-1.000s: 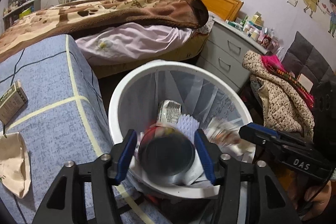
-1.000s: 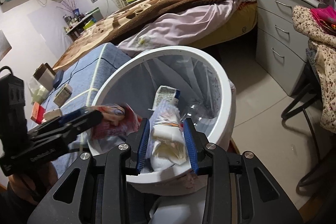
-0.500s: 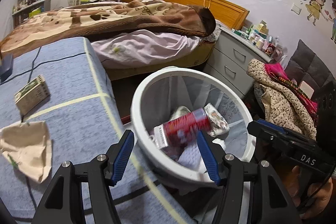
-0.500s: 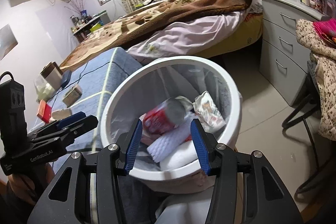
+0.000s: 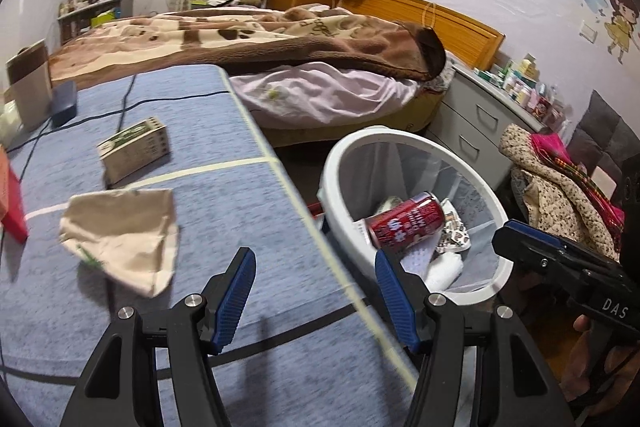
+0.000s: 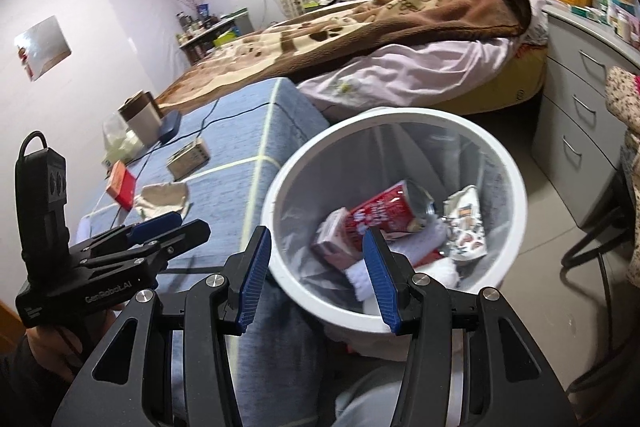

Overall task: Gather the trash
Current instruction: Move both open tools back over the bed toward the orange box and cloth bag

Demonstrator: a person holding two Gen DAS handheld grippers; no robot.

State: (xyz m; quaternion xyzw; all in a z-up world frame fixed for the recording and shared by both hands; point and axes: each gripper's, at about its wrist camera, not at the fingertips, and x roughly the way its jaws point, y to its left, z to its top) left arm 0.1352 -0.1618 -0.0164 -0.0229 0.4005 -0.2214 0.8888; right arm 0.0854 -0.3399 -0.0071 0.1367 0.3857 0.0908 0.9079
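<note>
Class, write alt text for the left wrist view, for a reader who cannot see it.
The open, empty left gripper hangs over the edge of a blue table, beside a white bin holding a red can and wrappers. A beige pouch and a small box lie on the table.

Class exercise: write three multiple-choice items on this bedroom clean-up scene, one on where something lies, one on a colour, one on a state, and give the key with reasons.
1. Where is the can?
A. in the bin
B. on the bed
C. in the left gripper

2. What colour are the gripper pads?
A. red
B. blue
C. yellow

3. How is the right gripper?
A. shut on the can
B. shut on a cloth
C. open, empty

Key: 1 A, the can lies on its side among the trash in the bin. 2 B, the ribbed pads are blue. 3 C, nothing sits between its spread pads.
</note>
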